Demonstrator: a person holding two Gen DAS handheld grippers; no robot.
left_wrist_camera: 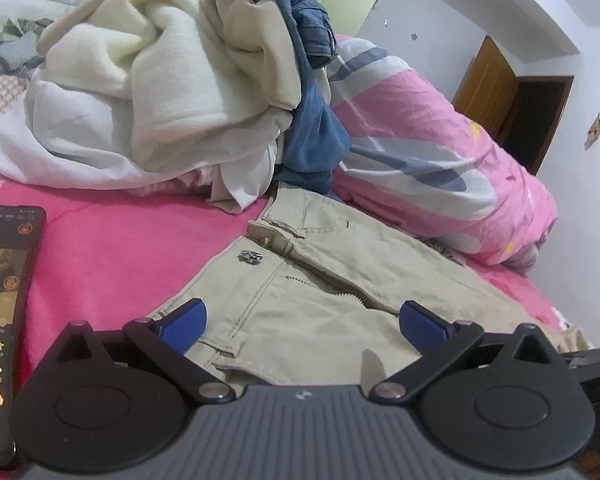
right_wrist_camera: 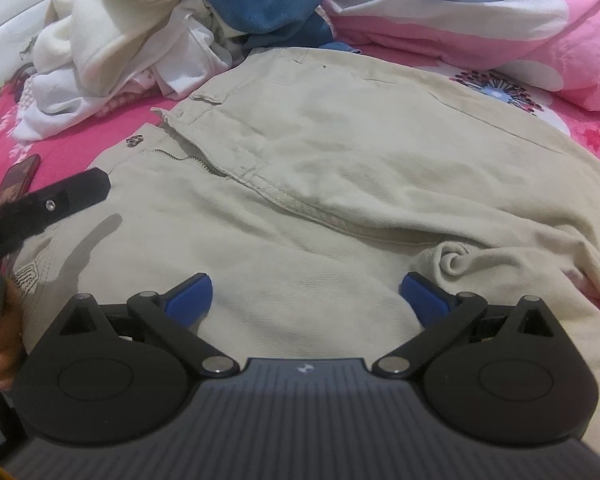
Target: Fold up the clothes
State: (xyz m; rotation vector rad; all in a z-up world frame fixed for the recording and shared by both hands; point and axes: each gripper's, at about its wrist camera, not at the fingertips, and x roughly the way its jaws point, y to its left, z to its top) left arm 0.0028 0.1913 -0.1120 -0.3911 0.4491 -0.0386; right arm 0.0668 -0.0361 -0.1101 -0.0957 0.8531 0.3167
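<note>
The khaki trousers (right_wrist_camera: 320,184) lay spread on the bed (left_wrist_camera: 120,248), fly open, seemingly unfolded. Both the left tongs (left_wrist_camera: 302,322) and right tongs (right_wrist_camera: 306,294) gaped empty above them. The pile (left_wrist_camera: 160,80) behind awaited folding.

Left gripper (left_wrist_camera: 303,322), right gripper (right_wrist_camera: 306,299): black linkages, blue fingers (right_wrist_camera: 190,299), ribbed grey bodies

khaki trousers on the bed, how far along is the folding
Done: the khaki trousers lie spread on the pink sheet, fly open, apparently unfolded.
In hand: nothing; left gripper and right gripper are open over the fabric.
Left: fold them, then tackle the pile of cream, white and blue clothes behind.
</note>
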